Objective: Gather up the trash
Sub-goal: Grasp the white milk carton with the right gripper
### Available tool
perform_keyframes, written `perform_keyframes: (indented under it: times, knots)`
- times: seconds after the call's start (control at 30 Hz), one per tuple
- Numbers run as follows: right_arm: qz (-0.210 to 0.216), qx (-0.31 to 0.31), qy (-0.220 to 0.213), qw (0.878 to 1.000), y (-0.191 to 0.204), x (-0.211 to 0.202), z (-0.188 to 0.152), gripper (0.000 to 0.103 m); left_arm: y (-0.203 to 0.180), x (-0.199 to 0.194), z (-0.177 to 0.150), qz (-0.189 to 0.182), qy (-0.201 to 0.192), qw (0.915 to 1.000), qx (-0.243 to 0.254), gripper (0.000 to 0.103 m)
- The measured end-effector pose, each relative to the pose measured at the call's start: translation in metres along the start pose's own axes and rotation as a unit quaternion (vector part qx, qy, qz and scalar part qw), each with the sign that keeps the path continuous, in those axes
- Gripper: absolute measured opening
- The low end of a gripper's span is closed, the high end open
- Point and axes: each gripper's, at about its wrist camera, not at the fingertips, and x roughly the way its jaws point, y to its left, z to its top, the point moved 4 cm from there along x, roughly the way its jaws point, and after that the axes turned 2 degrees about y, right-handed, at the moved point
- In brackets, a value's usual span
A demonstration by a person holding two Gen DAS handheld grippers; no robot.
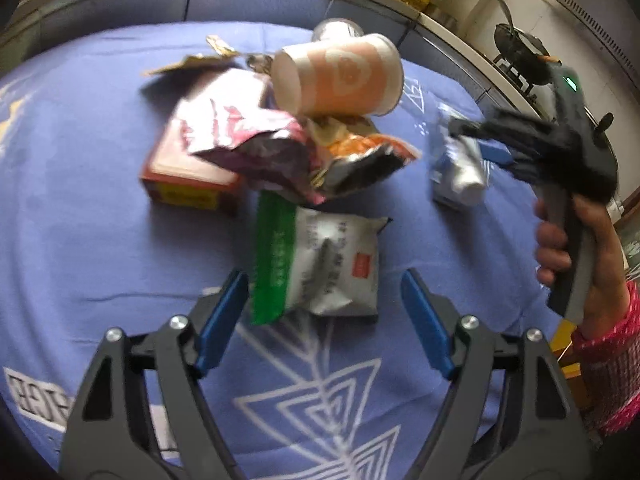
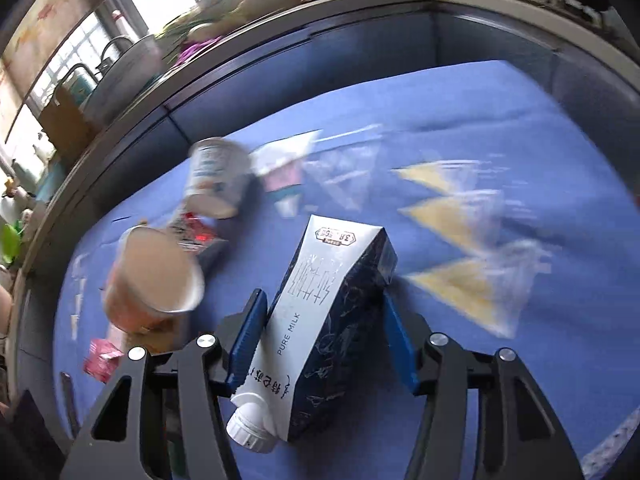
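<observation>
The milk carton [image 2: 332, 320] sits pinched between the jaws of the right gripper [image 2: 324, 336], blue pads against both sides, white cap toward the camera, above the blue cloth [image 2: 460, 120] covering the surface. To its left lie an orange paper cup [image 2: 152, 284] on its side and a white cup [image 2: 218, 178] beyond it. In the left view, the left gripper [image 1: 324, 320] has its jaws spread, holding nothing, just short of a green-and-white packet [image 1: 316, 264]. Behind that are crumpled wrappers [image 1: 280, 152] and a red box [image 1: 192, 160], with the orange cup resting on the heap.
</observation>
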Motion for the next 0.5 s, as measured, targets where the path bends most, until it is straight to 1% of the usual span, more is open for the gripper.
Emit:
perform_keyframes:
  times: [0.03,0.07,0.13,0.17,0.23,0.3,0.4,0.5]
  knots:
    - [-0.001,0.003,0.000,1.000,-0.008,-0.004,-0.003,0.056,-0.002,0.002,0.000,-0.003,0.002,1.0000,0.001,0.075]
    - [0.008,0.012,0.002,1.000,-0.022,-0.010,-0.008,0.057,-0.007,0.004,0.001,-0.006,0.002,1.0000,0.004,0.075]
    - [0.020,0.024,-0.005,1.000,-0.037,-0.022,-0.016,0.066,-0.019,0.008,-0.001,-0.011,0.004,0.9998,0.015,0.074]
    - [0.018,0.025,-0.011,0.999,-0.041,-0.028,-0.019,0.069,-0.023,0.010,-0.002,-0.012,0.006,0.9997,0.019,0.074]
    - [0.019,0.025,-0.029,0.999,-0.051,-0.042,-0.026,0.078,-0.034,0.014,-0.004,-0.016,0.010,0.9994,0.030,0.074]
    - [0.024,0.031,-0.045,0.998,-0.055,-0.051,-0.036,0.081,-0.042,0.017,-0.005,-0.016,0.013,0.9991,0.036,0.074]
    - [0.030,0.036,-0.054,0.997,-0.053,-0.056,-0.051,0.081,-0.049,0.019,-0.004,-0.006,0.014,0.9990,0.043,0.074]
    - [0.040,0.045,-0.057,0.997,-0.046,-0.055,-0.059,0.081,-0.048,0.014,-0.002,0.014,0.005,0.9993,0.035,0.074]
